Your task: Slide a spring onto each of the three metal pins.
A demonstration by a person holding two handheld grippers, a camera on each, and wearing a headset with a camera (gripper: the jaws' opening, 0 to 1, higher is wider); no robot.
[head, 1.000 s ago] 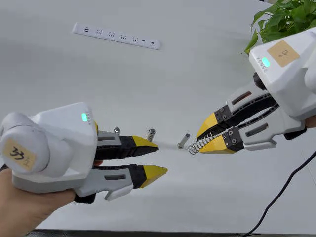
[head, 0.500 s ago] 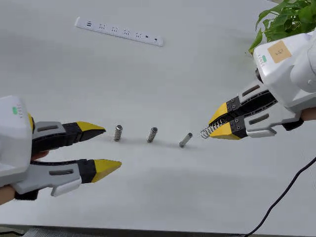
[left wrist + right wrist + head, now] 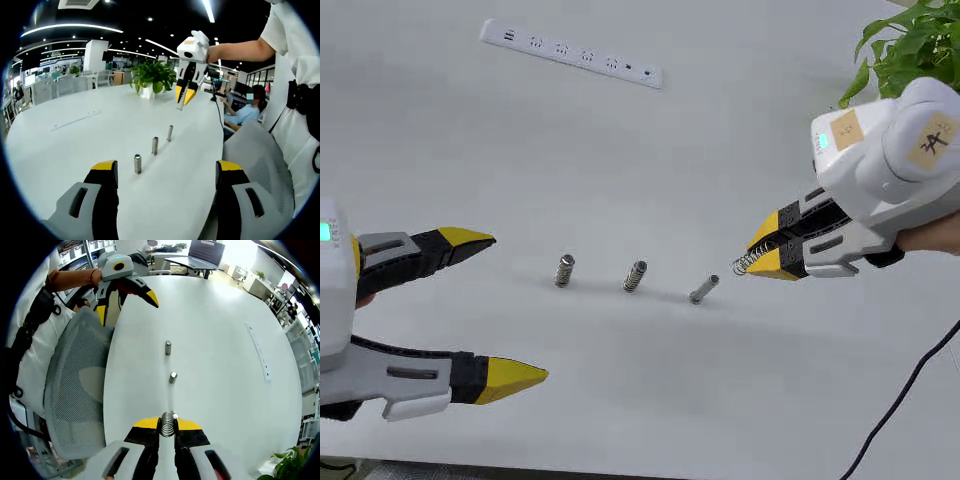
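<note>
Down at the lower left of the head view, the left gripper is gaping wide over the white table, with nothing sitting between its yellow tips. A power strip is lying at the upper left of the frame, well apart from the work.

Moving right, three pins are standing in a row at mid-frame. The left pin is wearing coils, and so is the middle pin. The right pin is showing bare metal. In the left gripper view the same row is running away from the wide-spread jaws toward the upper right of the frame.

Just right of the bare pin, the right gripper is hanging above the table with its jaws pinching narrow on a spring. The spring's free end is sticking out past the tips toward the bare pin, near it but not touching. In the right gripper view the spring is sitting clamped between the jaws at the bottom of the frame.

A plant is filling the upper right corner, and a black cable is trailing across the lower right.
</note>
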